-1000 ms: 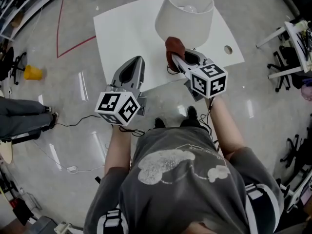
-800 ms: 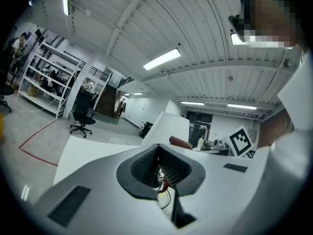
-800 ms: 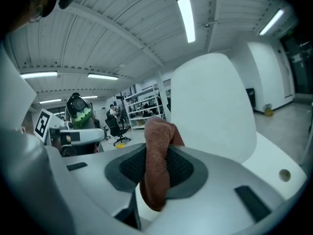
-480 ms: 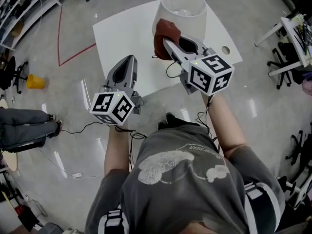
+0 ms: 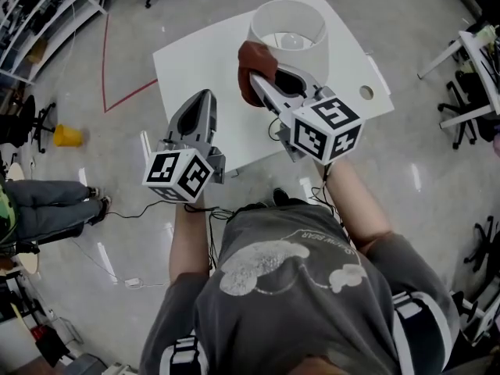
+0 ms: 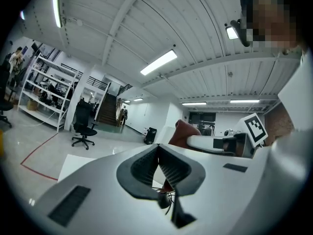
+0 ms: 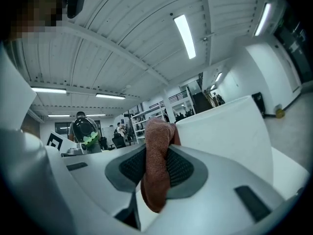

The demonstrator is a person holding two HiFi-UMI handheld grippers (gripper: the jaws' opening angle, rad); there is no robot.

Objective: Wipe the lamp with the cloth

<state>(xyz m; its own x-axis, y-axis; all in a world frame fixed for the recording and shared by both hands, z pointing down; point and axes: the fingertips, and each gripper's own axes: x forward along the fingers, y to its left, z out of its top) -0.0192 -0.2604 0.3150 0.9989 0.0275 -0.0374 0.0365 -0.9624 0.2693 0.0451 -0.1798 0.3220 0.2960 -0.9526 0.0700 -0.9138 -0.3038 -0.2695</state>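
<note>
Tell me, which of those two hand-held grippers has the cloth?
The right gripper: its jaws pinch the reddish-brown cloth beside the lampshade; the left gripper is shut, empty.

Surroundings as you faced them: a white table (image 5: 195, 61) had a round hole (image 5: 366, 92) near the tabletop's right corner. On the floor, a red tape line (image 5: 105, 53) ran beyond its left edge, with a yellow object (image 5: 66, 136) farther left. A seated person's legs (image 5: 47, 201) and a black cable (image 5: 129, 206) lay nearer you. Shelving (image 6: 49, 94) and an office chair (image 6: 83, 124) stood beyond.

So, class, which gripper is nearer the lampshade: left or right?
Right. The right gripper holds the cloth at the lampshade's near side; the left gripper, shut and empty, hangs over the table well short of it.
</note>
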